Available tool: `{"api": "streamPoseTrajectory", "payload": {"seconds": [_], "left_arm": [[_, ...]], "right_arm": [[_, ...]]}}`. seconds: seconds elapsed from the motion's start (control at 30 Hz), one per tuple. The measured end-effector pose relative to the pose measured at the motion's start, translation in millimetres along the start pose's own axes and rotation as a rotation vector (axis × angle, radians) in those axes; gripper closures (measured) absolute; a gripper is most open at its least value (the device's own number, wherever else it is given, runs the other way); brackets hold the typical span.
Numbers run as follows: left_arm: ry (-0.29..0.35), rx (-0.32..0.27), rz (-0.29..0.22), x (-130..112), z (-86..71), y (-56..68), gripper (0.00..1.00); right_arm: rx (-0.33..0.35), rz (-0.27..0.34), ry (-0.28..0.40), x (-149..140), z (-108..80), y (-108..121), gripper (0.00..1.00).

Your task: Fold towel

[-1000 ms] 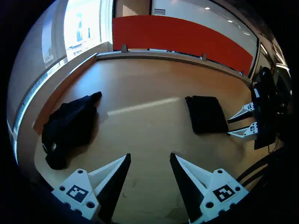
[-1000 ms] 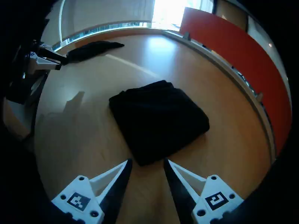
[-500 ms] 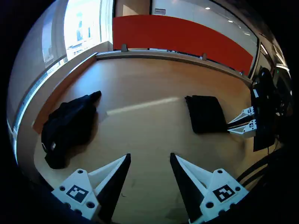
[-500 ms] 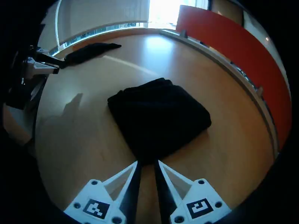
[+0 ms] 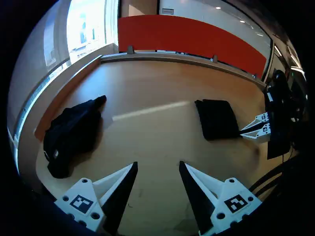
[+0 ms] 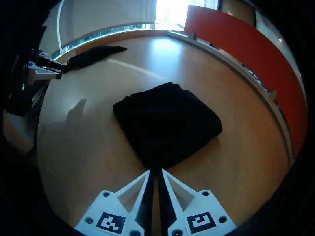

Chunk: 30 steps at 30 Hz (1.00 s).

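— Towel [image 6: 167, 122]: where is it?
— On the smooth, pale wooden worktop [image 6: 98, 157], folded into a thick black rectangular pad, straight ahead of the right hand-held gripper [image 6: 155, 171], whose two fingers are pinched together on its near corner.
— And the other dark cloth [image 5: 73, 133]?
— A crumpled, soft black heap, ahead and to the left of the left hand-held gripper [image 5: 158, 163], whose fingers stand spread wide over bare wood.

On the bench [image 5: 157, 90], the folded towel [image 6: 167, 122] lay directly before the right claw [image 6: 155, 172], its near corner between the tips. A crumpled cloth [image 5: 73, 133] lay well apart, ahead and left of the left claw [image 5: 158, 163].
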<state>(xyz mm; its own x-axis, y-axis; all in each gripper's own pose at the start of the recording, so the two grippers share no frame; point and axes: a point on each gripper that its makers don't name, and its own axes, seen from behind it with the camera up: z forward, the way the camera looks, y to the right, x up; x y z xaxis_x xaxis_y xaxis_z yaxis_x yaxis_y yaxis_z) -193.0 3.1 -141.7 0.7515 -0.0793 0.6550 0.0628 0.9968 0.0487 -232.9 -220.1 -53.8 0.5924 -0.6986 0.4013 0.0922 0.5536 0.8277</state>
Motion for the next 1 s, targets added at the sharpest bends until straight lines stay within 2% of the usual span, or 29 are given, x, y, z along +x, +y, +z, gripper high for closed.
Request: {"api": "streamPoseTrajectory", "payload": {"seconds": [0.3, 0.5, 0.7, 1.0], "left_arm": [[0.004, 0.0, -0.001, 2, 0.2, -0.8, 0.23], [0.01, -0.002, 0.002, 6, 0.6, 0.0, 0.23], [0.021, -0.007, 0.009, 14, 1.4, 2.1, 0.23], [0.046, -0.023, 0.03, 32, 1.4, 10.2, 0.23]], "right_arm": [[-0.005, -0.006, 0.019, 7, -3.5, 2, 0.95], [-0.025, -0.022, 0.058, 24, -12.9, 9, 0.95], [-0.061, -0.036, 0.116, 54, -32.1, 25, 0.95], [-0.116, -0.05, 0.203, 108, -70.9, 56, 0.95]]}}
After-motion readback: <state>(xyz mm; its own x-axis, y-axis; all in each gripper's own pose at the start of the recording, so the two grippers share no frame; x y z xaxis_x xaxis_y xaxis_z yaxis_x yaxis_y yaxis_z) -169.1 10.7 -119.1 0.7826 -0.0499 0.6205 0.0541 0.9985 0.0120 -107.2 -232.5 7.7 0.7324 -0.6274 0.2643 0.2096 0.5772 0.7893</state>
